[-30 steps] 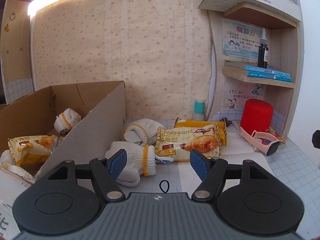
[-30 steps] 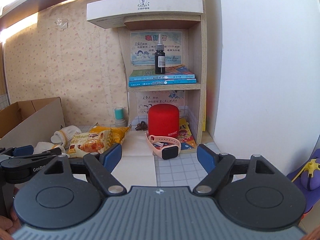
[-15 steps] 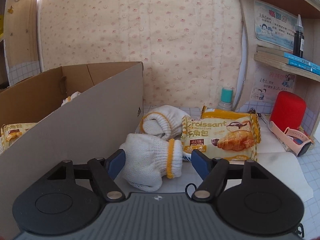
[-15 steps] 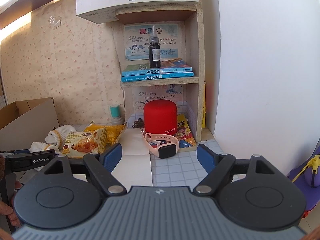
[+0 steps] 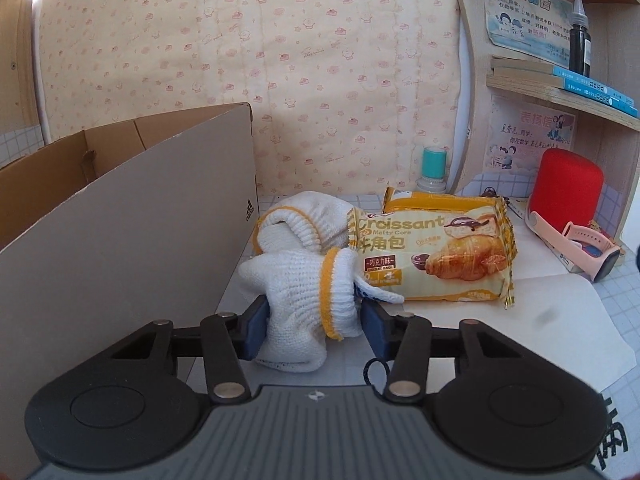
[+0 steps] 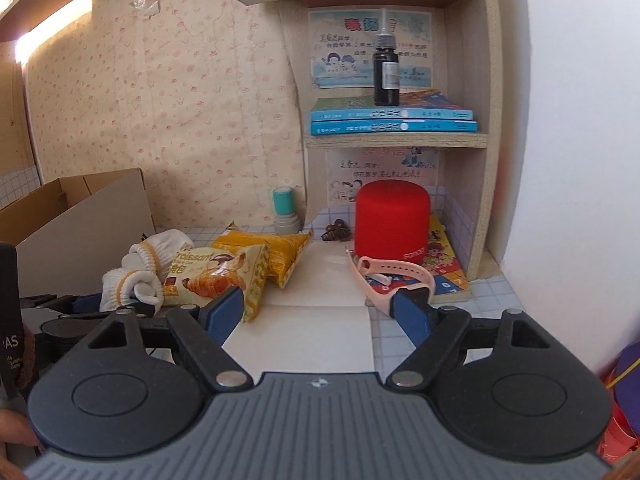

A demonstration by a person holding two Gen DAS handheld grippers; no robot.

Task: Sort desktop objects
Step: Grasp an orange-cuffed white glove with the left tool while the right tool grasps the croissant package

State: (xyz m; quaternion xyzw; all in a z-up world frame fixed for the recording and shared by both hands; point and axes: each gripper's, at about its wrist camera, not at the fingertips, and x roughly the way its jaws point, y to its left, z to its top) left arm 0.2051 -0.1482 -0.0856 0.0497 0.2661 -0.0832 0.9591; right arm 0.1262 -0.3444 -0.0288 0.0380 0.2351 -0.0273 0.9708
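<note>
Closing around a white glove beside the cardboard box.
Left wrist view: the left tongs [image 5: 314,326] have both blue pads pressed against the near white glove [image 5: 308,300], which lies on the surface just right of the cardboard box [image 5: 132,216]; a second glove [image 5: 298,222] sits behind it, touching the croissant packet [image 5: 432,256], and a red speaker [image 5: 568,184] stands near a pink watch [image 5: 580,240]. Right wrist view: the right tongs [image 6: 320,312] are spread wide and empty above a white sheet [image 6: 304,312], with the watch [image 6: 384,276] just beyond the right pad and the left tongs [image 6: 100,304] low at left on the glove [image 6: 128,284].
</note>
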